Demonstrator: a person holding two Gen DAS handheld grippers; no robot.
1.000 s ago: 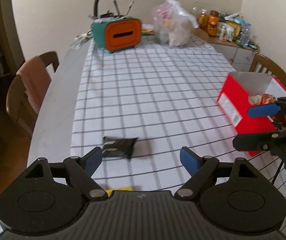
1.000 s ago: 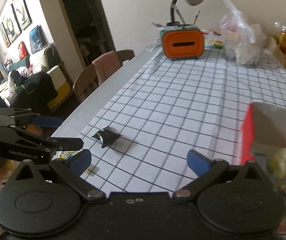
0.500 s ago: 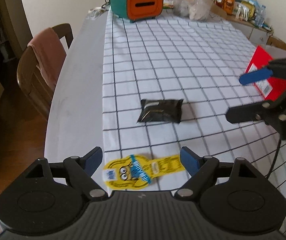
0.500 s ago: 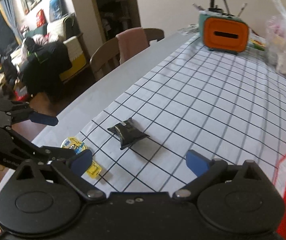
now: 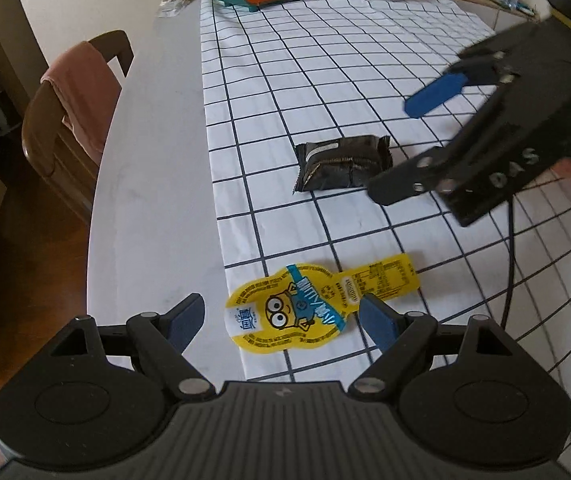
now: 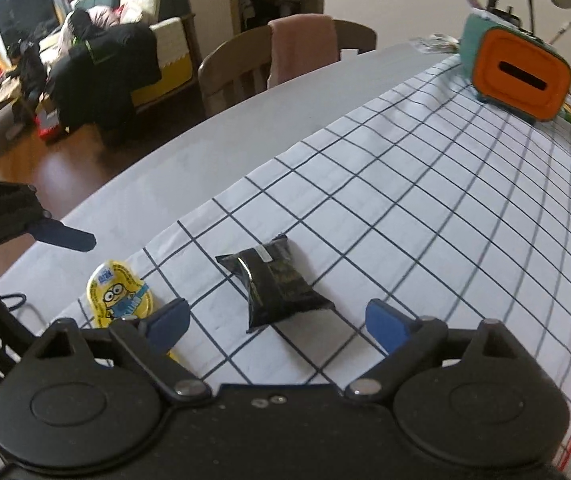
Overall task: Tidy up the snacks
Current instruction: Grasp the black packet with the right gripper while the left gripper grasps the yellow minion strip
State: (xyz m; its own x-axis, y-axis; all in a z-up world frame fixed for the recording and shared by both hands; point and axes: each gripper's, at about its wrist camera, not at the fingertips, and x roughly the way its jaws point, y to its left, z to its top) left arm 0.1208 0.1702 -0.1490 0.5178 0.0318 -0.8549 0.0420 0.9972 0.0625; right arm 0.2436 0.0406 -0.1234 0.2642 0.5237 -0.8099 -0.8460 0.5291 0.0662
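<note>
Left wrist view: left hand-held gripper [image 5: 281,316] is hovering, jaws apart, over yellow snack pouch [image 5: 317,304]; right hand-held gripper [image 6: 275,320] is closing, nothing gripped, around black snack packet [image 6: 275,280] on desk [image 5: 153,184].

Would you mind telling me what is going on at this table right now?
A person is sorting snacks with two tools. The left hand-held gripper, open, hangs over the yellow snack pack. The right hand-held gripper is closing around the black snack packet but does not grip it yet. Both lie on the checked cloth.
</note>
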